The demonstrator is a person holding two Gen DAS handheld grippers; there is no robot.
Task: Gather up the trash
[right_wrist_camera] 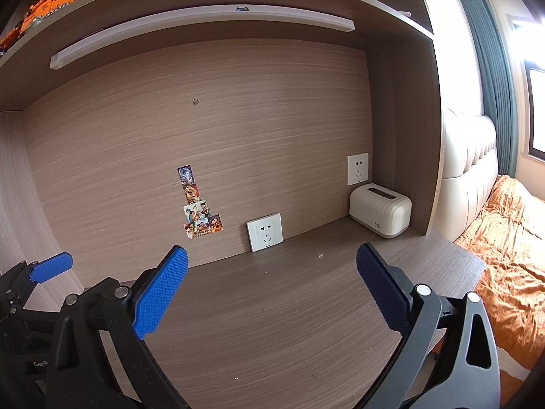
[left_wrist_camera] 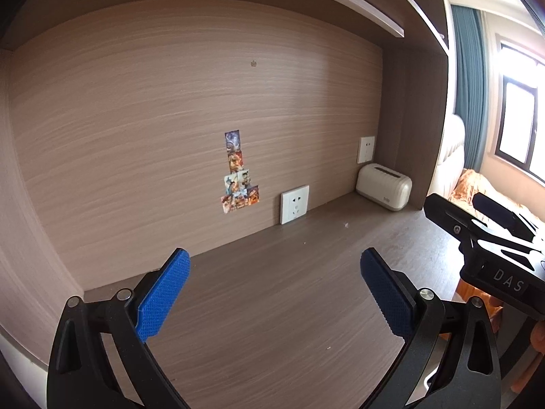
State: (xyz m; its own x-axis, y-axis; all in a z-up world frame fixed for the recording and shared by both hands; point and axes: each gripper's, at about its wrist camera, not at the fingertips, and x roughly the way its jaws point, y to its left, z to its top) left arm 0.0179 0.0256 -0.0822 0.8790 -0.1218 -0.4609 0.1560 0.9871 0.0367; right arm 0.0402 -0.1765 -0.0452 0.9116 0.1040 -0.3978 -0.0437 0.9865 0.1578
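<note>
I see a tiny pale scrap (left_wrist_camera: 346, 225) (right_wrist_camera: 320, 256) on the brown wooden desk (left_wrist_camera: 272, 306) (right_wrist_camera: 272, 323), a little in front of the back panel. A cream ribbed box with a slot on top (left_wrist_camera: 384, 186) (right_wrist_camera: 380, 210) stands in the back right corner. My left gripper (left_wrist_camera: 275, 259) hovers open over the desk with nothing between its blue pads. My right gripper (right_wrist_camera: 272, 254) is open and empty too, at about the same height. One of its fingers (left_wrist_camera: 442, 213) shows at the right of the left wrist view; a left finger (right_wrist_camera: 51, 267) shows at the left of the right wrist view.
Two white wall sockets (right_wrist_camera: 264, 232) (right_wrist_camera: 357, 169) and a strip of small stickers (right_wrist_camera: 197, 204) sit on the back panel. A shelf with a white light bar (right_wrist_camera: 204, 24) hangs overhead. A bed with an orange blanket (right_wrist_camera: 504, 238) lies past the desk's right edge.
</note>
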